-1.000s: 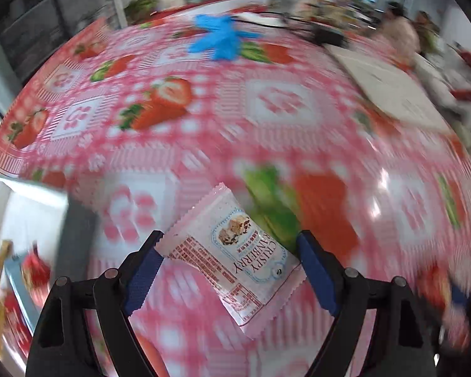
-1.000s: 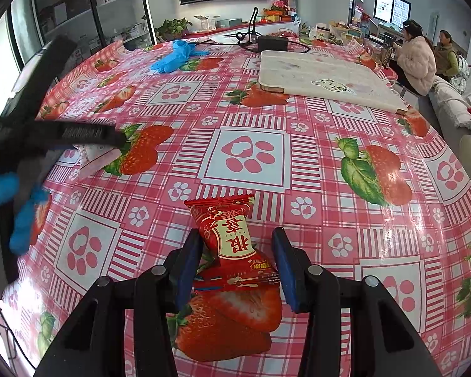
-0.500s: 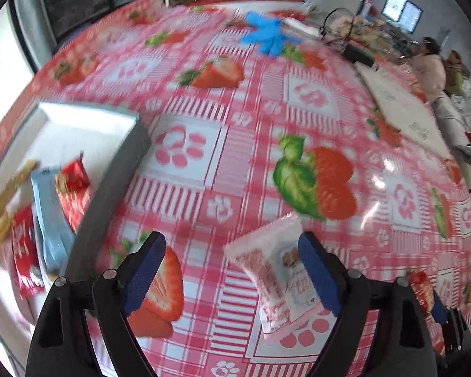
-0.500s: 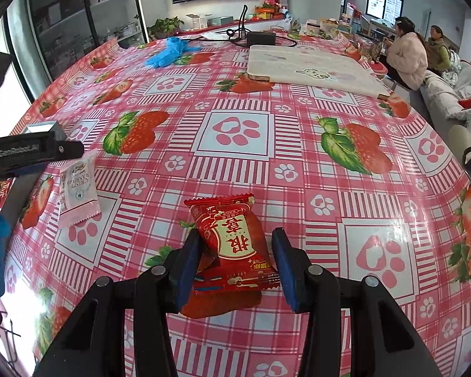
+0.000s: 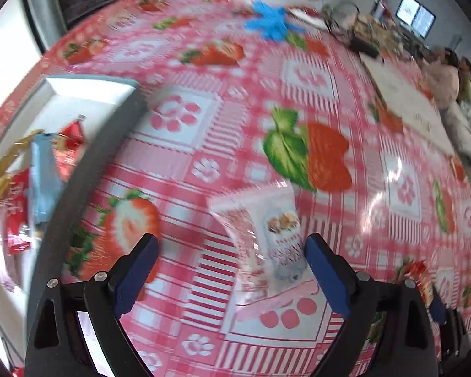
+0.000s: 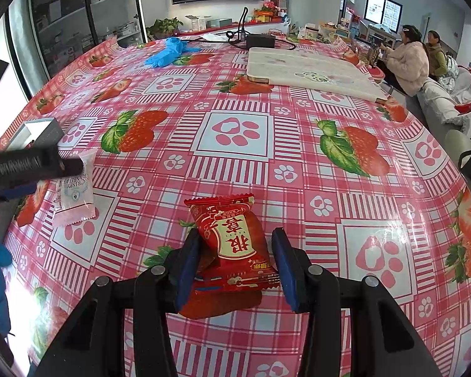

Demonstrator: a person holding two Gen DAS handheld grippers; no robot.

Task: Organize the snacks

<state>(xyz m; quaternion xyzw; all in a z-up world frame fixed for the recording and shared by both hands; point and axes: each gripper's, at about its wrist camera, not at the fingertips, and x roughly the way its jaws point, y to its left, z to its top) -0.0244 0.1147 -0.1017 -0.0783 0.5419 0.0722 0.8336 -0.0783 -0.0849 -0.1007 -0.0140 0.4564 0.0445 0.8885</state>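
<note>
A white-pink cranberry snack packet (image 5: 267,238) lies on the strawberry tablecloth; it also shows in the right wrist view (image 6: 75,188). My left gripper (image 5: 230,270) is open above it, the packet near its right finger. My right gripper (image 6: 235,265) is shut on a red snack packet (image 6: 232,238), held just above the cloth. A grey tray (image 5: 110,125) at the left holds several red, blue and gold snacks (image 5: 44,169).
Blue gloves (image 6: 169,51) lie at the far side of the table. A white padded mat (image 6: 307,72) and a black box with cables (image 6: 260,40) are at the back right. Two people (image 6: 408,59) sit beyond the table's right edge.
My left gripper has swung left, so the tray came into view, and the white-pink packet now sits near its right finger. My right gripper still holds the red packet, shifted slightly.
</note>
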